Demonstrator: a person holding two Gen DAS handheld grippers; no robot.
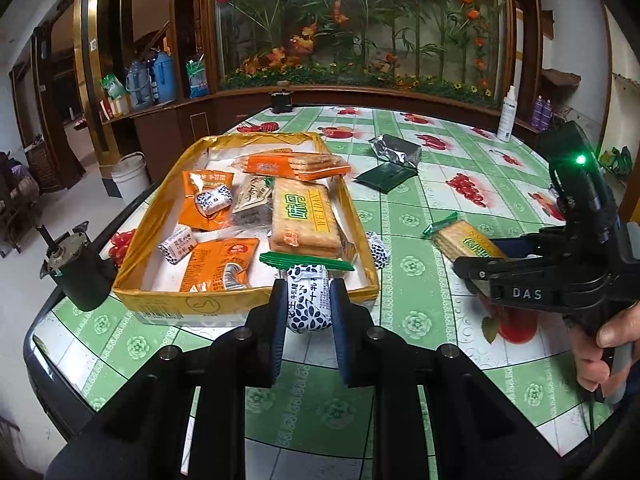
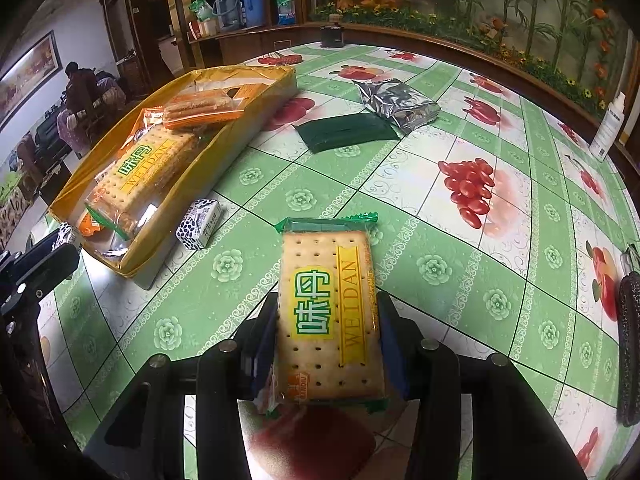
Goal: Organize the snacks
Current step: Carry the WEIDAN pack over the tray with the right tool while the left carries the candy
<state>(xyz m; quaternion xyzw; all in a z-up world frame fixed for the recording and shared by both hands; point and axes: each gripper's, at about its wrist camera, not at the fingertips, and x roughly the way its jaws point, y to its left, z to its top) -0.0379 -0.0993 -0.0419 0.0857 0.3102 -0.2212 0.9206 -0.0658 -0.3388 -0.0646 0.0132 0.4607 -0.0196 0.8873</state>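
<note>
A: What is held by the left hand-held gripper (image 1: 306, 300)?

B: A small white candy with a dark blue pattern (image 1: 307, 300) is pinched between its nearly closed jaws, just over the near rim of the yellow cardboard tray (image 1: 160, 294) (already filled with cracker packs and orange snack packets).

A: And the right hand-held gripper (image 2: 326, 344)?

B: A Weidan cracker pack (image 2: 330, 312) is clamped between its partly open jaws, above the green fruit-print table (image 2: 440, 240). Another patterned candy (image 2: 200, 224) is seen lying beside the tray; a dark green sachet (image 2: 344, 132) and a silver foil pack (image 2: 396, 102) lie farther off.
</note>
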